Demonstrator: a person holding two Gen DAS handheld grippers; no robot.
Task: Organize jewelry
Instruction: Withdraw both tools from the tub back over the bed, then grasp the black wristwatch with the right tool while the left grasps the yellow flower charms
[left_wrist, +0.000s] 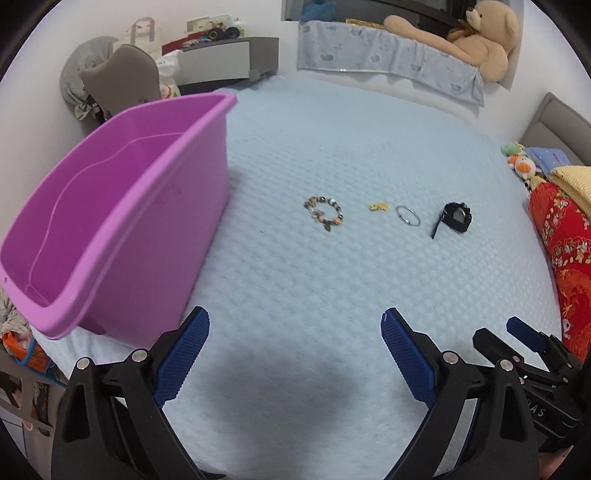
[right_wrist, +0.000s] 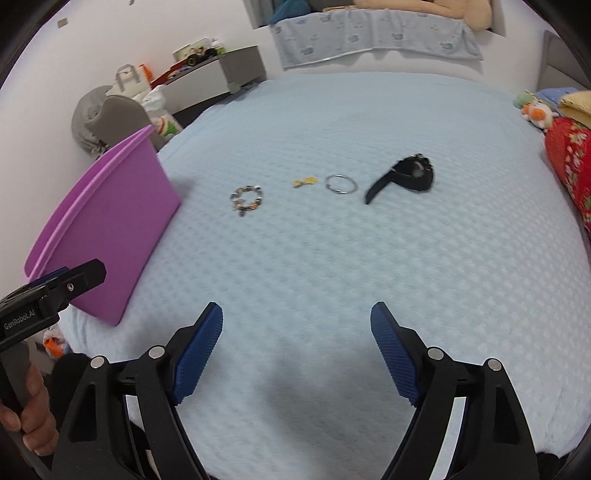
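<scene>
Pale-blue quilted bedspread (left_wrist: 332, 155) carries jewelry beside a purple tub (left_wrist: 122, 206).

The pale blue bedspread (left_wrist: 295, 280) lies bare between both wide-open grippers and the row of small items: beaded bracelet (left_wrist: 324, 213), yellow piece (left_wrist: 378, 206), metal ring (left_wrist: 407, 215) and black watch (left_wrist: 456, 218), each set apart from its neighbour. The purple tub (left_wrist: 110, 221) walls off the left side, just beside the bracelet. Red patterned bedding (left_wrist: 565, 258) bounds the right edge, well apart from the watch.
</scene>
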